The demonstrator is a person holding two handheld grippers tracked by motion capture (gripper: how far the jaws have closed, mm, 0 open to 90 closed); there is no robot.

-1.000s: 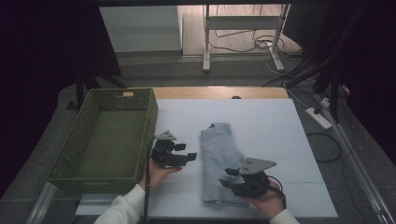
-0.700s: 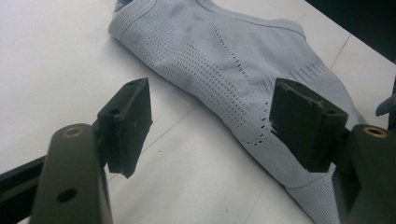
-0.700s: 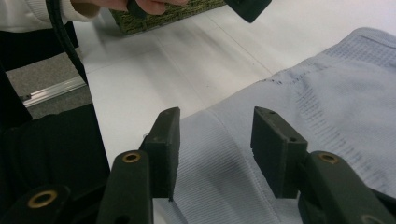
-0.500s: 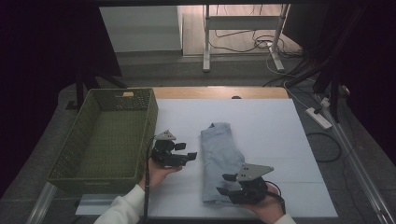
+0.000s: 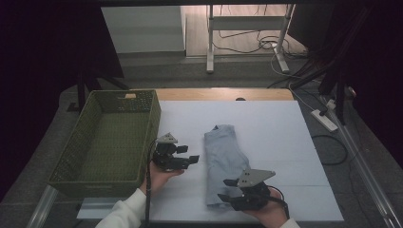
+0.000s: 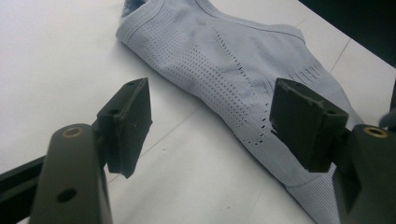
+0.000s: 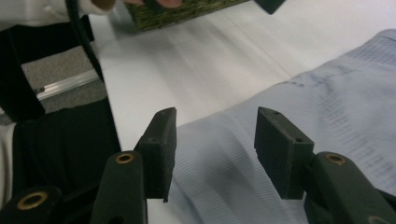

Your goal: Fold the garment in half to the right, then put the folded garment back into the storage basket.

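Shirt (image 5: 225,164), folded, long axis running from table's near edge to far edge.

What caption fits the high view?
Two open hand-held grippers flank a folded light-blue garment beside a green basket.

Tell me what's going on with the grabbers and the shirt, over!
Left gripper open beside folded grey shirt. Right gripper open, jaws just widening over shirt's near end. Green basket stands left; nothing blocks.

Perforated knit cloth garment (image 6: 233,60), woven basket (image 5: 109,137), matt table (image 5: 266,123)
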